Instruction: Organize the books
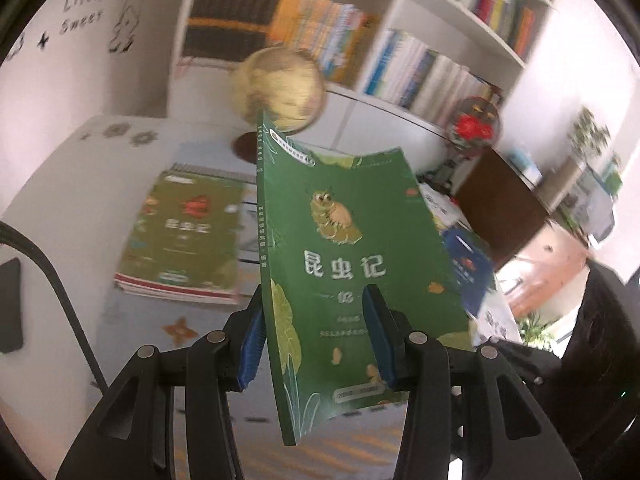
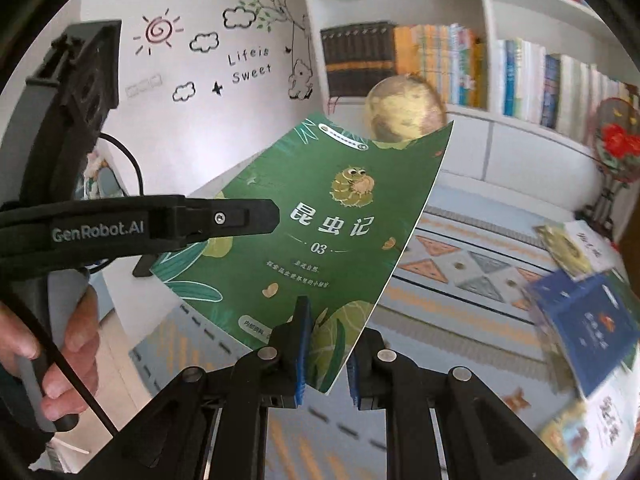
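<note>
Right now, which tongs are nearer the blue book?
Right. The right tongs grip the green book at its edge towards the blue book; the left tongs grip its far, spine side.

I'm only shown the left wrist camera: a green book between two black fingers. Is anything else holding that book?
Observer: Yes. The right gripper pinches the green book at its bottom corner.
Visitor: Which volume is it? I can't read the number.
Observer: The cover says 03 under the title.
Visitor: And who carries the tool my camera sits on?
Observer: A person's hand is wrapped around the handle of the left gripper, at the left edge of the right wrist view.
</note>
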Demonstrator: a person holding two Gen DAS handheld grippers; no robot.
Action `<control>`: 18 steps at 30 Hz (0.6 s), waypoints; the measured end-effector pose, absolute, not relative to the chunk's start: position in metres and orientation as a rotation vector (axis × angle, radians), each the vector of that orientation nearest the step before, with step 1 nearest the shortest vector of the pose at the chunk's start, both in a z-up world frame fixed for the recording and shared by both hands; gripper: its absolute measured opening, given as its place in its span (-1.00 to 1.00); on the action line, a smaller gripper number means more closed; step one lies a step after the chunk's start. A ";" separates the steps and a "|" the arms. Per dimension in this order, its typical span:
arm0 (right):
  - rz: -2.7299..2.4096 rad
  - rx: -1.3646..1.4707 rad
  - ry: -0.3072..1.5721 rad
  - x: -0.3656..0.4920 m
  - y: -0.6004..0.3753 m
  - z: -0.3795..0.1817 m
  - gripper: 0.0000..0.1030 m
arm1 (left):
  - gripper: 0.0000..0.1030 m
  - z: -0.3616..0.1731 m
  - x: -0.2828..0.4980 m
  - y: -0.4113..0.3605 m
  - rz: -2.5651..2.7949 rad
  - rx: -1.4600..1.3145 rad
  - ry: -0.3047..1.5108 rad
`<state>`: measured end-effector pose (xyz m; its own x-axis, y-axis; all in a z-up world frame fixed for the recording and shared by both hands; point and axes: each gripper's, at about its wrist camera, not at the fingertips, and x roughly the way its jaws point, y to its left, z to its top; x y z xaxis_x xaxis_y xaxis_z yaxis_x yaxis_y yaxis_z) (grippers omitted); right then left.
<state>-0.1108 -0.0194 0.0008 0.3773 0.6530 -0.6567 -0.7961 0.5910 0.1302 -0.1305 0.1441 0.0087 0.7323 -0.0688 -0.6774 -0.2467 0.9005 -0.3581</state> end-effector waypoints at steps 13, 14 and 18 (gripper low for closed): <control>0.872 -0.228 0.820 -0.054 0.141 -0.041 -0.68 | -0.18 -0.052 -0.070 0.294 0.082 -0.490 0.845; 0.860 -0.220 0.824 -0.047 0.148 -0.043 -0.67 | -0.18 -0.055 -0.068 0.300 0.079 -0.499 0.846; 0.838 -0.200 0.848 -0.023 0.170 -0.052 -0.67 | -0.18 -0.077 -0.050 0.327 0.066 -0.553 0.851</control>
